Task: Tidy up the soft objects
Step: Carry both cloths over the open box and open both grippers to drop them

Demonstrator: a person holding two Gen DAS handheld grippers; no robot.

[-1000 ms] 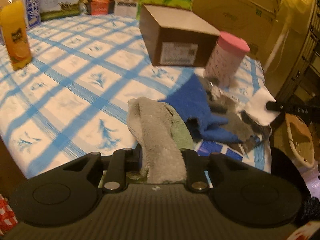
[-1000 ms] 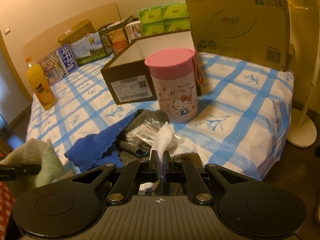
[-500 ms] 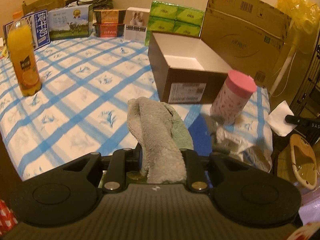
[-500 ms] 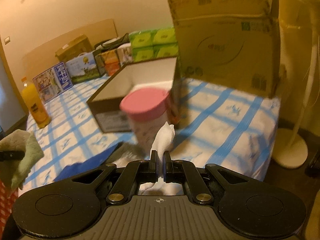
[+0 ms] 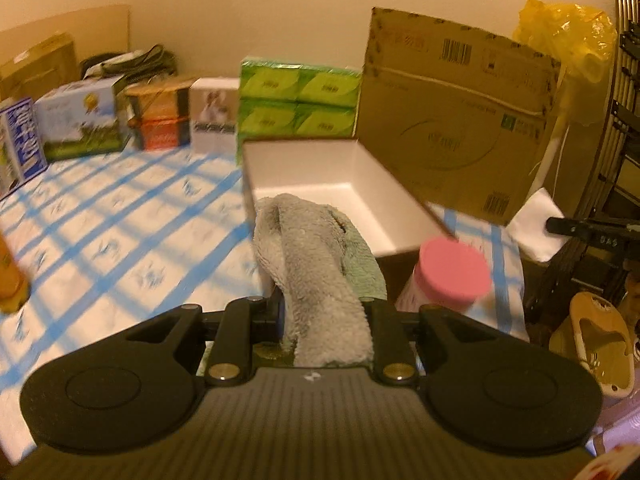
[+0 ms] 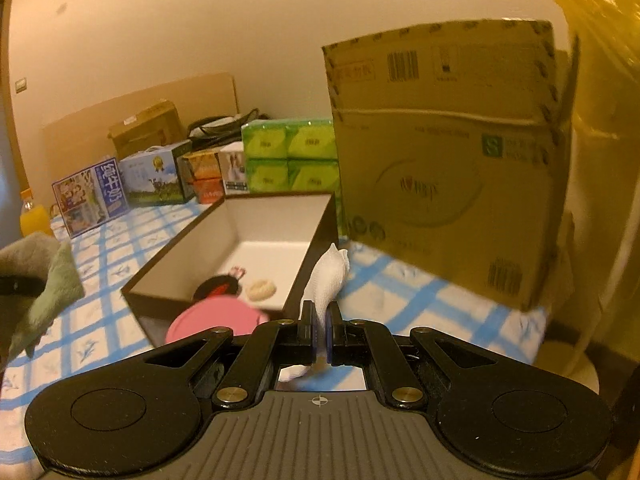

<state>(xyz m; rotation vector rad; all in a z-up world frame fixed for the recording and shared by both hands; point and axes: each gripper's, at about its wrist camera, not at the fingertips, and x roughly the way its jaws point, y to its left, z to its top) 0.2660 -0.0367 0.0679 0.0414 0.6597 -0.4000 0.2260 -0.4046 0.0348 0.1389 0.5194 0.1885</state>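
My left gripper (image 5: 326,312) is shut on a grey-green fluffy towel (image 5: 316,264) that stands up between its fingers, held in the air in front of the open brown box with a white inside (image 5: 320,192). My right gripper (image 6: 319,320) is shut on a thin white cloth (image 6: 330,276), also in the air near the same open box (image 6: 236,248). Two small items lie on that box's floor. The towel in the left gripper shows at the left edge of the right wrist view (image 6: 36,276); the white cloth shows at the right of the left wrist view (image 5: 536,224).
A pink-lidded cup (image 5: 452,276) stands just in front of the box on the blue-checked sheet (image 5: 120,216). A large cardboard carton (image 6: 448,160) stands behind on the right, green tissue packs (image 5: 298,100) and small cartons along the wall, an orange juice bottle (image 6: 34,216) far left.
Both grippers have risen and moved toward the open box, each keeping its cloth. The blue cloth and other items on the sheet have dropped out of view; the box's inside now shows.
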